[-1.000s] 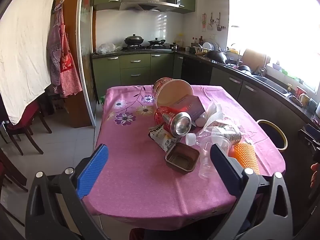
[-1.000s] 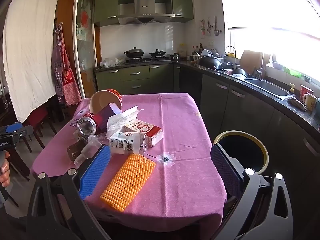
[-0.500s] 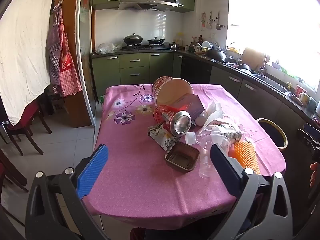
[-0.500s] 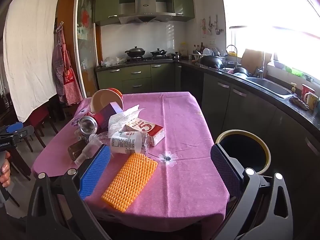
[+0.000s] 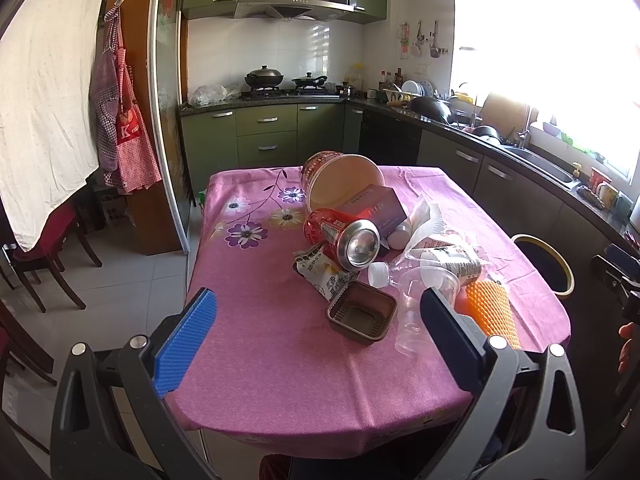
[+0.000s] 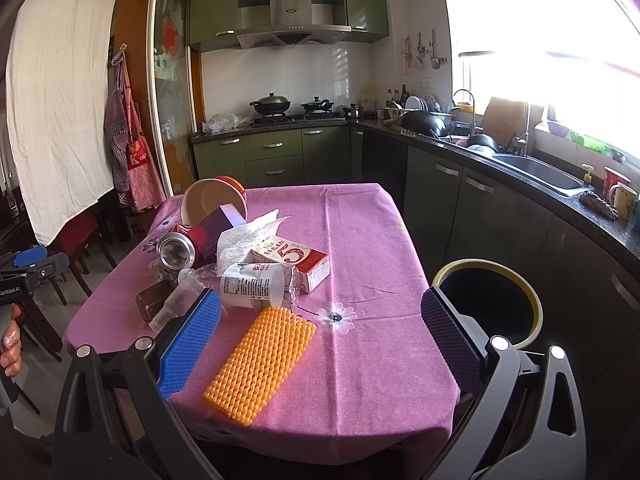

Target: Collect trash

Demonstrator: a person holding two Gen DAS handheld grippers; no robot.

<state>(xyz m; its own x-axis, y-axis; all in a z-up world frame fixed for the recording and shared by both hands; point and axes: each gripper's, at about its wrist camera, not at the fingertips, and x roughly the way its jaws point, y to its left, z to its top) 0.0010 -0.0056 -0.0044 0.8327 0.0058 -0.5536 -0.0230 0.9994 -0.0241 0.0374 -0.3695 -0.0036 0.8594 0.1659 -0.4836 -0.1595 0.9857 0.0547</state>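
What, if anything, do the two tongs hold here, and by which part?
Nothing is held. The left tongs and the right tongs both stand open and empty above the table, clear of the trash.

Green cabinets (image 6: 276, 152) under white tiled wall (image 6: 312, 76); pale floor tiles (image 5: 132, 280); window (image 6: 552, 60) glare perhaps hides detail.

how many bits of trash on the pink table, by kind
Can: 1
Paper bowl: 1
Boxes, purple and milk carton: 2
Plastic cups, clear and labelled: 2
Brown tray: 1
Snack wrapper: 1
Tissue: 1
Orange mat: 1
Total: 10
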